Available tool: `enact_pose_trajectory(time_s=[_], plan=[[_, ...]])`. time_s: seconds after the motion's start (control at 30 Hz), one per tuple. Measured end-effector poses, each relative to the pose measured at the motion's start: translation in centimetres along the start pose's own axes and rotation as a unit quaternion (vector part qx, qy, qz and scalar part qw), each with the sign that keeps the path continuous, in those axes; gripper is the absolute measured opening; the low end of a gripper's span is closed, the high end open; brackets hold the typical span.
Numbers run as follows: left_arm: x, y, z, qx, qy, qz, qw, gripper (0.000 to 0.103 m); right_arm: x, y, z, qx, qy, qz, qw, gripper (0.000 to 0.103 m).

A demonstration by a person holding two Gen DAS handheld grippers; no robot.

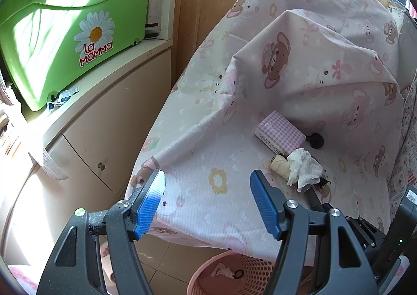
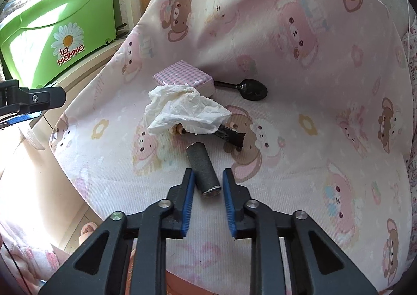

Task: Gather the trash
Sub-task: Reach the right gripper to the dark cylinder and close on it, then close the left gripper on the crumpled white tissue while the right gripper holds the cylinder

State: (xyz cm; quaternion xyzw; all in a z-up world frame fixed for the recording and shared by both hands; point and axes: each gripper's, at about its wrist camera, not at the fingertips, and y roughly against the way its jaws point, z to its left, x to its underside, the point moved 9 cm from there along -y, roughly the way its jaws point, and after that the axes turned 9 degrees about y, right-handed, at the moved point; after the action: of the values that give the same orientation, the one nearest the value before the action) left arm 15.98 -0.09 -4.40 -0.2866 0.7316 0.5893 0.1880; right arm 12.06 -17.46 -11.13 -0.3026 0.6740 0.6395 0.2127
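Jaws of the right gripper (image 2: 207,181) stand open around a dark tube (image 2: 203,171) on the bed (image 2: 299,164), while the left gripper (image 1: 207,184) hangs open.

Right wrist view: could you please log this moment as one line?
right gripper: open, straddling grey tube | left gripper: open, empty | crumpled tissue: on bed

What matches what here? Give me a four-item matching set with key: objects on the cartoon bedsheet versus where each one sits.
Column 1
1. crumpled white tissue
2. dark grey cylinder
3. black plastic spoon
4. pink gingham packet

Column 2
A. between the right gripper fingers
B. draped over a cream thread spool
C. bowl right of the packet
D. behind the tissue

Pairs: 1-B, 2-A, 3-C, 4-D
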Motion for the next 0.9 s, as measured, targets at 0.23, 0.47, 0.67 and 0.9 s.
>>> enact_pose_trajectory(time_s=[0.23, 0.47, 0.67, 0.9], plan=[[0.1, 0.1, -0.6, 0.004, -0.004, -0.001, 1.0, 0.065, -0.3, 2.3, -1.7, -0.001, -0.023, -0.023, 0.999, 0.012], [0.4, 0.2, -1.6, 0.008, -0.015, -0.003, 0.9999, 0.065, -0.1, 4.5, -3.8, 0.008, -0.041, -0.038, 0.998, 0.012], [0.4, 0.4, -2.2, 0.01, -0.02, -0.007, 0.9997, 0.065, 0.4, 5.8, -5.9, 0.015, -0.058, -0.044, 0.997, 0.012], [0.7, 0.0, -2.9, 0.01, -0.027, -0.004, 0.9996, 0.065, 1.1, 6.2, -7.4, 0.026, -0.062, -0.042, 0.997, 0.012]])
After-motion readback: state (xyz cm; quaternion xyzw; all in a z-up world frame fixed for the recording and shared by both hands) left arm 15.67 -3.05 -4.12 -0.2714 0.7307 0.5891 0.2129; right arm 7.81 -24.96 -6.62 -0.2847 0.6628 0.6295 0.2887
